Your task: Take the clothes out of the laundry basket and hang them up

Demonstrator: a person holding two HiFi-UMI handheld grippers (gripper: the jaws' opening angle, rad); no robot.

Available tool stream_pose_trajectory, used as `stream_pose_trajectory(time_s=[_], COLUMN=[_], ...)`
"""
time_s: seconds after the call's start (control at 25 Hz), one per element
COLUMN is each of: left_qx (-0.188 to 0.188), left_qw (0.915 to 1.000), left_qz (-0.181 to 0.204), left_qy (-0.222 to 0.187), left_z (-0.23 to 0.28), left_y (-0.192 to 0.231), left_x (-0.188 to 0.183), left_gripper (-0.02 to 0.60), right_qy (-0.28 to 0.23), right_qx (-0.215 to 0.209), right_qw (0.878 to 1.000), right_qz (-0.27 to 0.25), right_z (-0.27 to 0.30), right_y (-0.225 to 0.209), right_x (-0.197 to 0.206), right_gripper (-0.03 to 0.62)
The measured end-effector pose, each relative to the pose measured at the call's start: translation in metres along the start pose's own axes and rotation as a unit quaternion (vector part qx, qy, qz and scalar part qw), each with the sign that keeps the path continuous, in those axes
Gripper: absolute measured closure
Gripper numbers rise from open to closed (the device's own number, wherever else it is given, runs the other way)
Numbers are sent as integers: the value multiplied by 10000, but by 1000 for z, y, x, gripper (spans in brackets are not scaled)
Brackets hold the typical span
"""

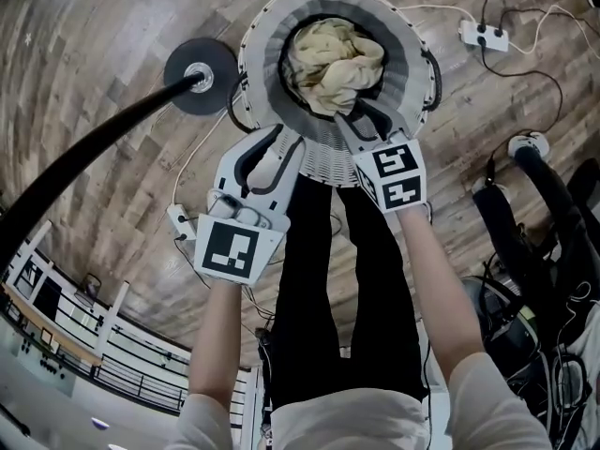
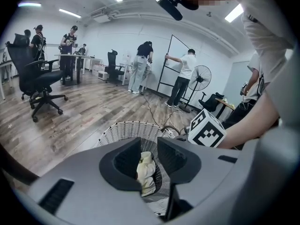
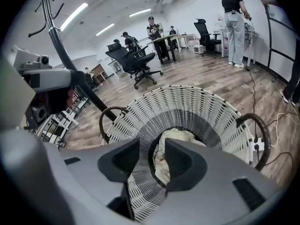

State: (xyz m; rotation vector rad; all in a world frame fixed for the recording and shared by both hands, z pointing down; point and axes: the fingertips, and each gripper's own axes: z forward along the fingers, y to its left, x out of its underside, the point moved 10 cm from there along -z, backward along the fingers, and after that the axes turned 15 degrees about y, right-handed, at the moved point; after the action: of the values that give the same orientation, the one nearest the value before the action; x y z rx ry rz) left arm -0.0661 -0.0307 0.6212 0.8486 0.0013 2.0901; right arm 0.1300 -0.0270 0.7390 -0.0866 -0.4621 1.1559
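While clothes [image 1: 333,64] fill basket [image 1: 323,164], square markers [image 1: 230,248] show.

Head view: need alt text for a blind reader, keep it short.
Seen from steeply above, a round white woven laundry basket on a wooden floor holds a crumpled cream cloth bundle. The open, empty right claw hangs over the near rim, and the open left claw is beside it.
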Motion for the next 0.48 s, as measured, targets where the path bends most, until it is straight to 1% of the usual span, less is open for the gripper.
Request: stream_pose_trajectory(time_s=[0.24, 0.48], left_qx=[40, 126], left_qw=[10000, 9998], left_qz=[49, -27], left_qy=[60, 164], left_z=[13, 33], left_y=[10, 24], left_x=[9, 21], left_gripper=[471, 472], right_qy=[129, 226], right_qx=[149, 210], right_qw=[9998, 9995], right_qz=[90, 116], right_z=[38, 71], right_y=[-12, -24], right_x=[-1, 0], right_gripper=[418, 416])
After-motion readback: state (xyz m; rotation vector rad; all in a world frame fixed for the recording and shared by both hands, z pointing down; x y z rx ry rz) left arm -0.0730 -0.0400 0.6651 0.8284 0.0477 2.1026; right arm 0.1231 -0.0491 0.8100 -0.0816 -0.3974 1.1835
